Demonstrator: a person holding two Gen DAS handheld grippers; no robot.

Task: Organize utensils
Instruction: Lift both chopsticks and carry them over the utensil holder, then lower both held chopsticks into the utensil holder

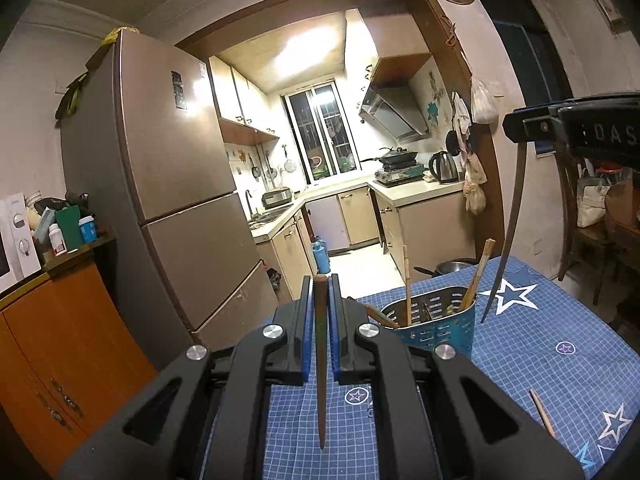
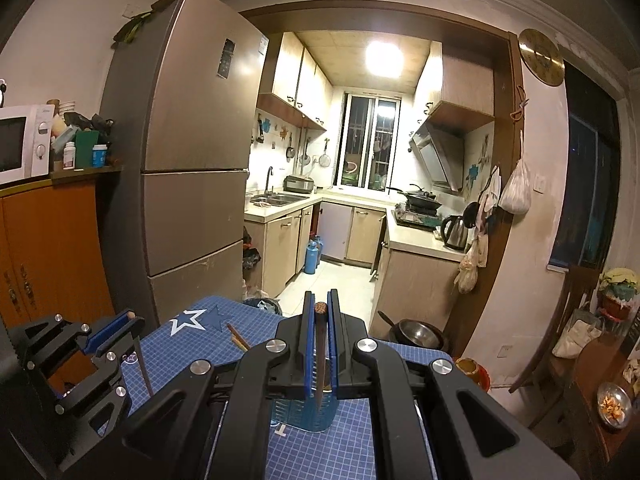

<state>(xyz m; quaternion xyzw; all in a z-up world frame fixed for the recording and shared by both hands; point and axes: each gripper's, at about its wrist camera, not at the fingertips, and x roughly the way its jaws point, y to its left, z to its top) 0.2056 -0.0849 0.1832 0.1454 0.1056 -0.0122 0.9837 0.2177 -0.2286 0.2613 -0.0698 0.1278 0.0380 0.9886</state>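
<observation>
My left gripper (image 1: 320,280) is shut on a dark brown chopstick (image 1: 321,380) that points down over the blue star tablecloth (image 1: 540,360). A perforated blue-and-metal utensil holder (image 1: 436,328) with several chopsticks stands just right of it. My right gripper (image 2: 320,308) is shut on another dark chopstick (image 2: 320,364), hanging right above the holder (image 2: 304,412). In the left wrist view the right gripper (image 1: 520,126) shows at upper right with its chopstick (image 1: 508,232) hanging down. In the right wrist view the left gripper (image 2: 130,322) is at lower left with its chopstick (image 2: 143,368).
A loose chopstick (image 1: 542,412) lies on the cloth at the right. A metal pan (image 2: 416,334) sits beyond the table's far edge. A fridge (image 2: 192,152) and an orange cabinet (image 2: 44,248) stand to the left. A wooden chair (image 2: 568,320) is at the right.
</observation>
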